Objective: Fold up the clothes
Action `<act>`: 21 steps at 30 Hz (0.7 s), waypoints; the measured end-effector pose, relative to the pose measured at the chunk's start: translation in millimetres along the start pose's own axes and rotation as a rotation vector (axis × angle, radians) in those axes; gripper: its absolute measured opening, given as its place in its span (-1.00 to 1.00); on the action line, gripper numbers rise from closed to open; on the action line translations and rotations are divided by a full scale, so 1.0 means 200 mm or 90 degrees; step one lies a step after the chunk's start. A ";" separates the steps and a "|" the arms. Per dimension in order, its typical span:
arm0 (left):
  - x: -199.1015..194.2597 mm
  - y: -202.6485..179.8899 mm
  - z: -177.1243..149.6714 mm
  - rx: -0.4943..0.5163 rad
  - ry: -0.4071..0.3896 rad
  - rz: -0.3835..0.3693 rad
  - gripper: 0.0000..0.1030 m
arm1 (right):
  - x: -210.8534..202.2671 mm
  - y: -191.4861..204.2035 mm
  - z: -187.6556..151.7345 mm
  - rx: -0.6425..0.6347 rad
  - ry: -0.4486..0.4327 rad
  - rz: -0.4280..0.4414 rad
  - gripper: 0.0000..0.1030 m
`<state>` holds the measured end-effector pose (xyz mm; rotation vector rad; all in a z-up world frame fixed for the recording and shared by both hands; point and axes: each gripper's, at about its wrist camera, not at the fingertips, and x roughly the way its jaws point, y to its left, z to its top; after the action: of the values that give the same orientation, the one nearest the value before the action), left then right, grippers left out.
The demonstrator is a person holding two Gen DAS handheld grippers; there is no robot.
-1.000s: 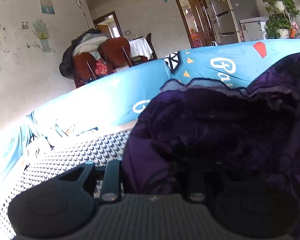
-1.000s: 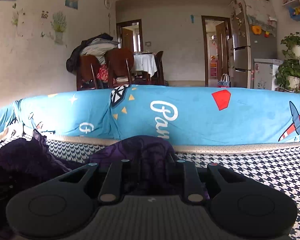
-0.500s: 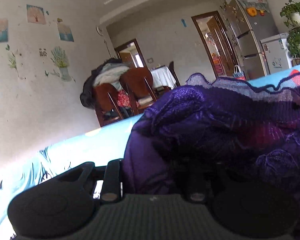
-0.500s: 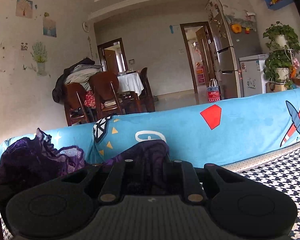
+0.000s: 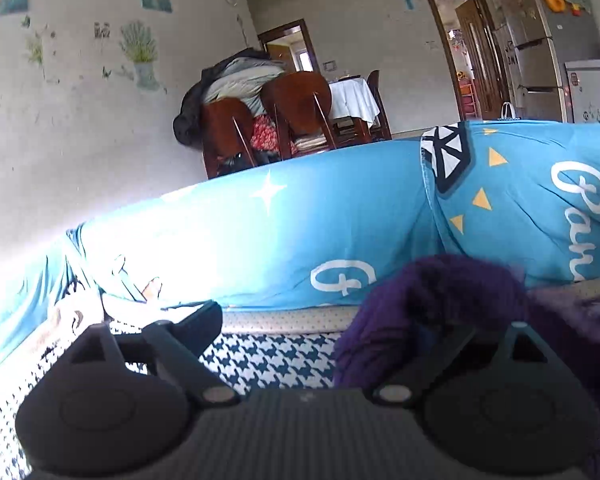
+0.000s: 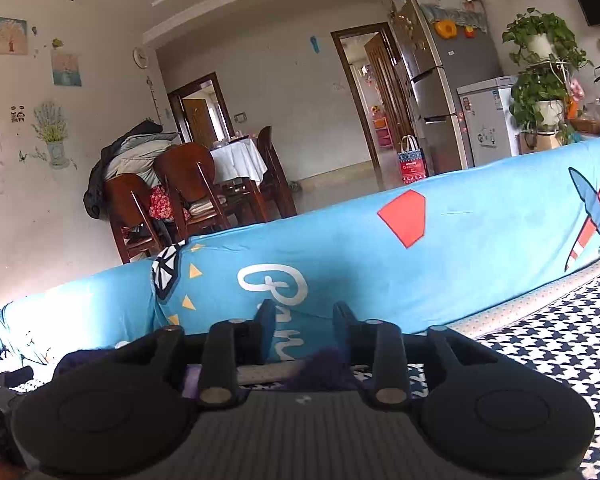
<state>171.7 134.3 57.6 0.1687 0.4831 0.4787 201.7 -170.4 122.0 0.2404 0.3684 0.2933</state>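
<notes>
- The left gripper (image 5: 340, 320) has its jaws opening wide; the purple garment (image 5: 440, 312) lies bunched against its right finger, no longer pinched.
- The right gripper (image 6: 304, 328) has its jaws opening too, with a purple tuft below and nothing clamped between them.
- The garment rests on the houndstooth cushion (image 5: 276, 356), near its back edge.
- To finish well, draw both grippers clear without snagging the cloth.
- The blue sofa cover (image 6: 340, 256) rises just behind; dining chairs (image 6: 180, 192) stand well beyond.

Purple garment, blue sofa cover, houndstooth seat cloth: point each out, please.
purple garment (image 5: 432, 308), left wrist view, bunched top fold.
blue sofa cover (image 6: 480, 256), right wrist view, plain backrest area.
houndstooth seat cloth (image 5: 276, 356), left wrist view, bare patch.
</notes>
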 end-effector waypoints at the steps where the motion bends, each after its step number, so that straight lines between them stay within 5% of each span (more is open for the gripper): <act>1: 0.00 0.00 -0.01 0.003 0.000 0.006 0.85 | -0.01 -0.01 0.00 0.001 -0.001 -0.007 -0.12; 5: 0.00 0.06 0.01 -0.011 0.006 0.008 0.99 | -0.03 -0.07 0.00 0.014 0.020 -0.016 -0.11; 11: 0.03 0.14 0.05 -0.085 0.116 -0.180 1.00 | -0.06 -0.11 -0.08 0.005 0.097 0.017 0.04; 21: -0.09 0.15 0.08 -0.076 0.051 -0.131 1.00 | -0.17 -0.01 -0.21 -0.049 0.185 0.130 0.31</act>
<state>153.8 151.1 86.5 -0.0149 0.5427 0.3121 155.4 -176.2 93.9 0.1594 0.6195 0.5454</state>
